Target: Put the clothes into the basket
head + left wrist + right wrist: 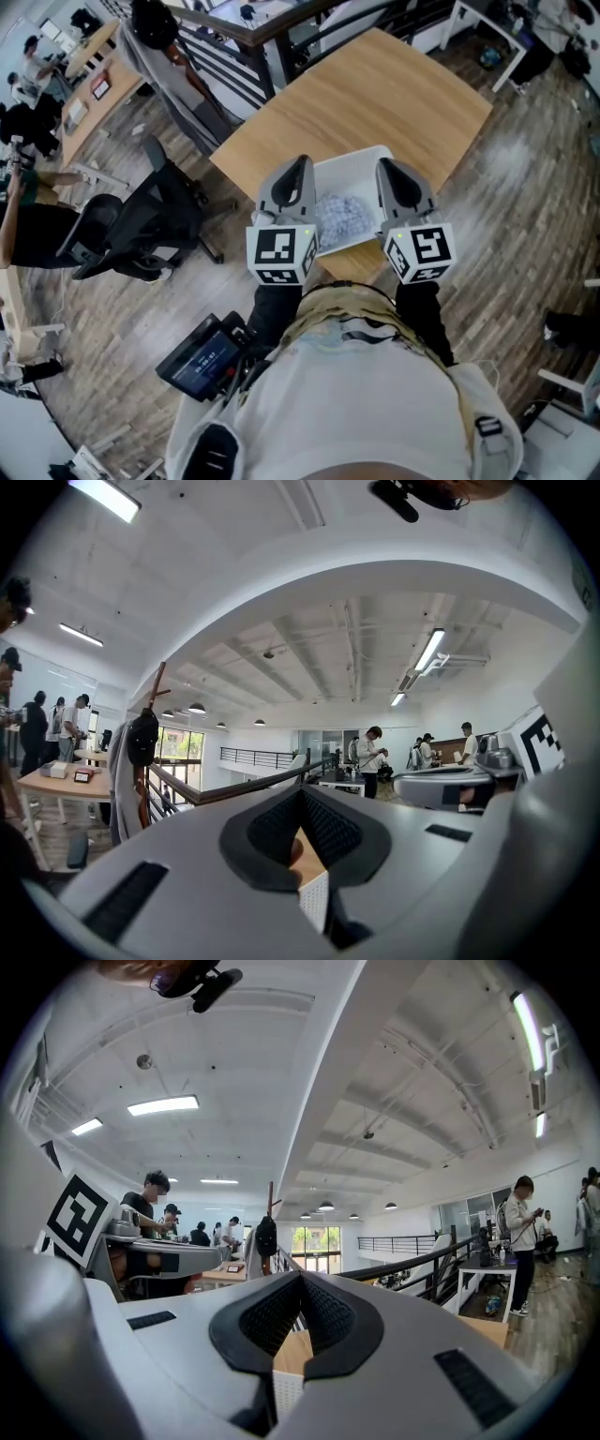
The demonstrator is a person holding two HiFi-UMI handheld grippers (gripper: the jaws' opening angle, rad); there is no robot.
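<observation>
A white basket (349,161) stands near the front edge of the wooden table (375,94). A pale blue and white crumpled cloth (339,214) lies inside it. My left gripper (302,161) hovers over the basket's left side, and my right gripper (386,164) over its right side. Both point forward and slightly up. In the left gripper view the left gripper (302,791) is shut with nothing between its pads; a strip of basket mesh (315,899) shows below. In the right gripper view the right gripper (300,1276) is also shut and empty, above the basket's wall (284,1393).
A black office chair (141,220) stands left of the table. A dark railing (234,42) runs behind the table's far left corner. A white desk (487,28) is at the far right. People stand at desks on the left. A small screen (202,356) hangs by my waist.
</observation>
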